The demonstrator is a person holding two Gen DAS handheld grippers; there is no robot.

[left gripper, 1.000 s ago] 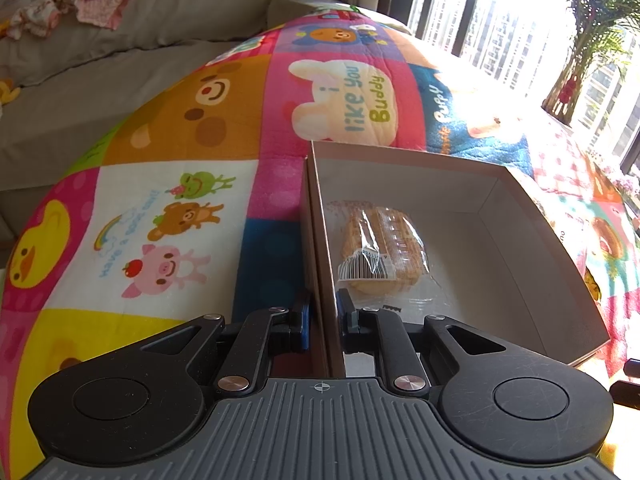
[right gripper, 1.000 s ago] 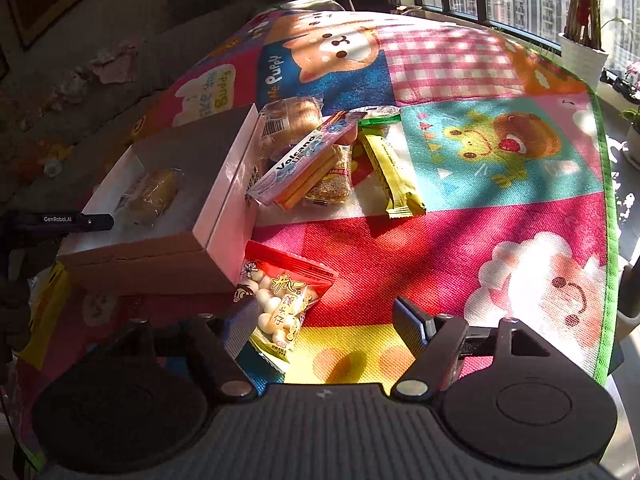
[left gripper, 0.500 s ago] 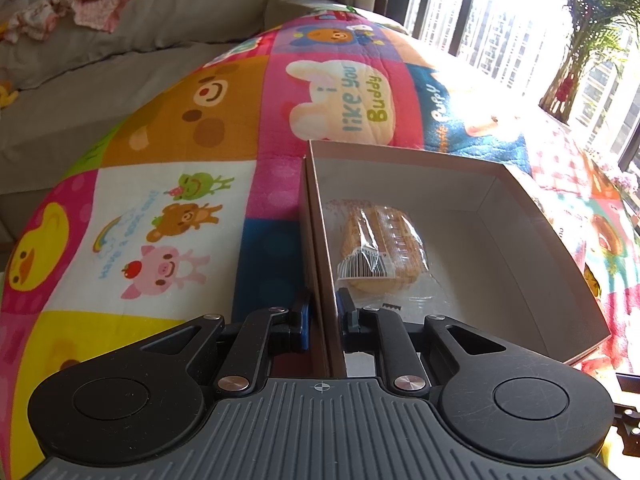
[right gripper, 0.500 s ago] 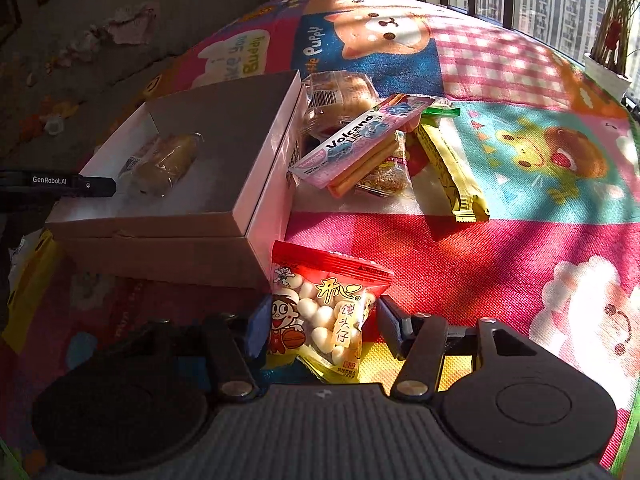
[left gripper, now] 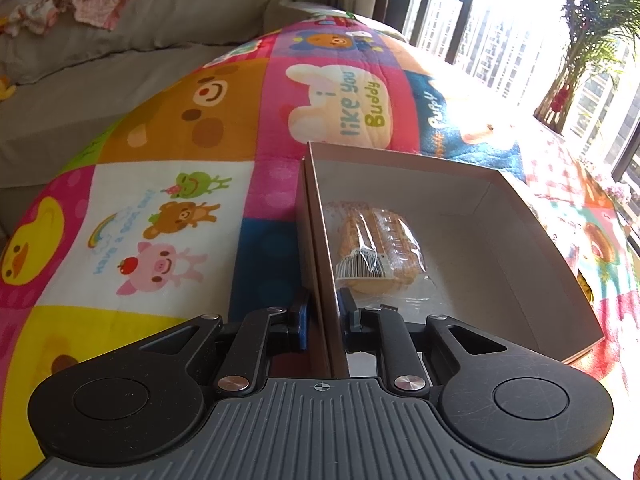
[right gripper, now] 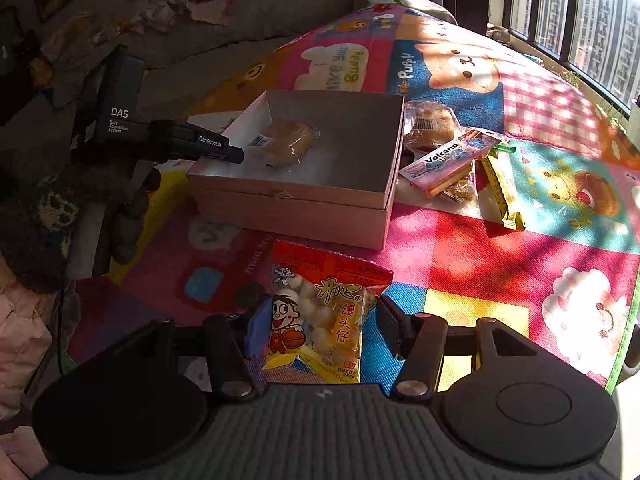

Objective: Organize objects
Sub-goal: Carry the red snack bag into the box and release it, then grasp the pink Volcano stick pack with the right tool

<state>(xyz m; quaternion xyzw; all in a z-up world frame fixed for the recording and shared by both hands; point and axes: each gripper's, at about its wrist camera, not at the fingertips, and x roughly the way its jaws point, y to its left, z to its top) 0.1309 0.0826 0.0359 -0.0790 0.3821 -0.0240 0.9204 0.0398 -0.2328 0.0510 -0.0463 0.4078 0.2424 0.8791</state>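
Note:
An open cardboard box (left gripper: 520, 216) (right gripper: 304, 216) stands on the patchwork mat and holds one wrapped bread (left gripper: 376, 248) (right gripper: 286, 142). My left gripper (left gripper: 323, 312) (right gripper: 230, 154) is shut on the box's near left wall. My right gripper (right gripper: 320, 320) is open around a red and yellow snack bag (right gripper: 320, 308) that lies on the mat in front of the box; the fingers stand close on both sides of it.
To the right of the box lie another wrapped bread (right gripper: 434, 124), a pink Volcano pack (right gripper: 448, 158), a yellow bar (right gripper: 502, 192) and other snacks. A grey sofa (left gripper: 120, 60) runs behind the mat. A window with a potted plant (left gripper: 576, 40) is at the right.
My right gripper has moved forward and left so that the snack bag now lies between its fingers, which have closed in somewhat. My left gripper has kept its hold on the box wall.

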